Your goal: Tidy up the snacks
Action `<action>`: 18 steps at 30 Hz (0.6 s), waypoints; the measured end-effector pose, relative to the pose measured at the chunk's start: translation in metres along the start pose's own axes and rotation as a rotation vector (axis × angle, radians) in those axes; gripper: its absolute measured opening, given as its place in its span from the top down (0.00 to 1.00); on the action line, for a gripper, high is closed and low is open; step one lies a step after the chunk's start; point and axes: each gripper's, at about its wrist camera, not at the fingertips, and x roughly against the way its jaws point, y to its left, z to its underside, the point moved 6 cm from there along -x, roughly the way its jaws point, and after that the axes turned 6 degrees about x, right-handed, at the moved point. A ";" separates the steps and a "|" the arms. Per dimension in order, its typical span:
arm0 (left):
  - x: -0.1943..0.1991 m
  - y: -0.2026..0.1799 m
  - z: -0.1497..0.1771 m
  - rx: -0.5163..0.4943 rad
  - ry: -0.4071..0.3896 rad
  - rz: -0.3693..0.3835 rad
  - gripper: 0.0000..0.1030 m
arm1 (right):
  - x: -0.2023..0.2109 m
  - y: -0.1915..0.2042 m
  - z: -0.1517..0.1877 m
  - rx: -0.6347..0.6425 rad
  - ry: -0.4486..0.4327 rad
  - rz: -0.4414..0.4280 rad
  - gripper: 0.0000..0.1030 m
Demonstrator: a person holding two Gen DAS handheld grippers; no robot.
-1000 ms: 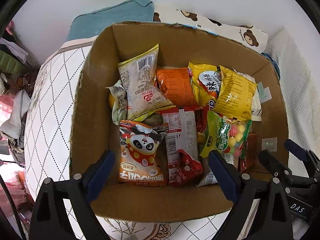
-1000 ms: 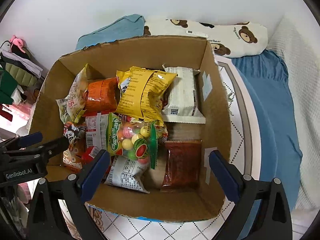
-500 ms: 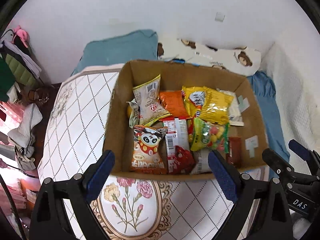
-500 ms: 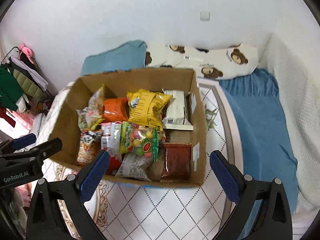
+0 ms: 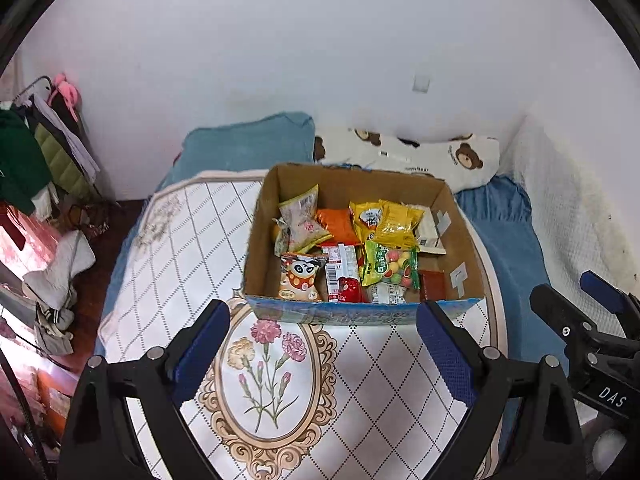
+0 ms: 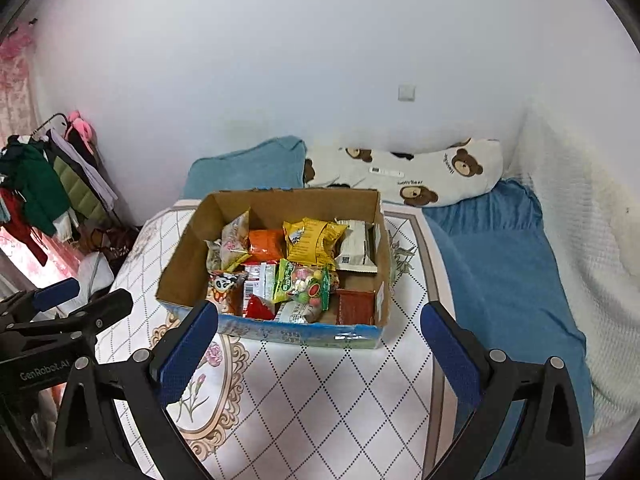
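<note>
Inside, the cardboard box (image 5: 256, 240) holds perhaps a dozen snack packets (image 5: 396, 224).

Most packets in the cardboard box (image 5: 260, 248) are half buried under each other, so only the top layer can be made out. The print on the white packet (image 6: 356, 248) is too small to be read. The clothes rack (image 5: 36, 152) is cut off at the left edge of the frame. The bed (image 6: 500, 264) is cropped at the bottom edge, and the box's outer print (image 6: 304, 334) is blurred.
</note>
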 end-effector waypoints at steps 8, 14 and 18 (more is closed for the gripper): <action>0.044 0.001 0.015 -0.008 -0.058 0.002 0.07 | 0.066 0.005 0.012 0.008 -0.082 0.007 0.00; 0.060 0.003 0.022 -0.008 -0.080 -0.007 0.07 | 0.097 0.011 0.019 0.018 -0.115 -0.001 0.00; 0.064 0.006 0.026 0.001 -0.085 -0.007 0.07 | 0.102 0.013 0.021 0.018 -0.117 -0.005 0.00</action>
